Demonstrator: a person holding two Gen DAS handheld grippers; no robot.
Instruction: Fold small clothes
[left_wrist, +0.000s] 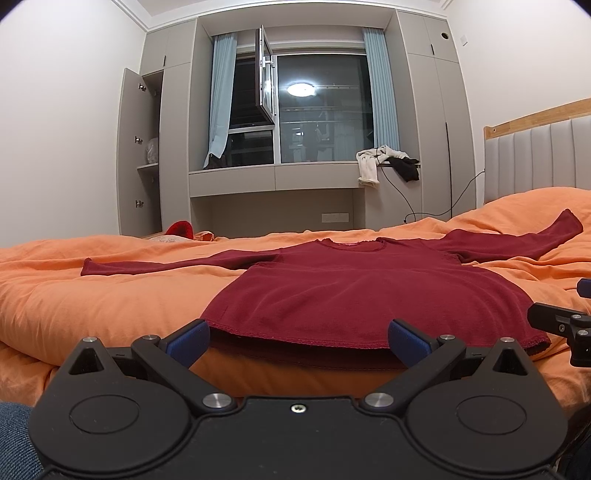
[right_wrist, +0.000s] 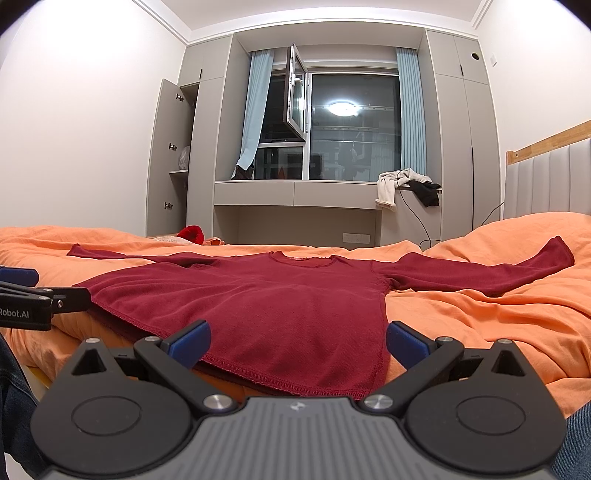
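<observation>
1. A dark red long-sleeved top (left_wrist: 354, 291) is laid flat on the orange duvet (left_wrist: 92, 295) of the bed, hem nearest the cameras and neckline towards the window (left_wrist: 317, 107). This layout is judged to be the starting position for folding, since no part is yet seen turned over.
2. Both sleeves are spread outward, the left sleeve (left_wrist: 162, 264) along the duvet and the right sleeve (right_wrist: 491, 269) rising over a hump of bedding. That way each can be reached separately.
3. The left claw (left_wrist: 297, 341) is held wide, nothing between its blue pads, just short of the hem's left part.
4. The right claw (right_wrist: 297, 341) is likewise spread wide and empty, poised over the hem's right corner (right_wrist: 365, 387).
5. The two claws are placed side by side along the hem, presumably so both corners can be gripped together.
</observation>
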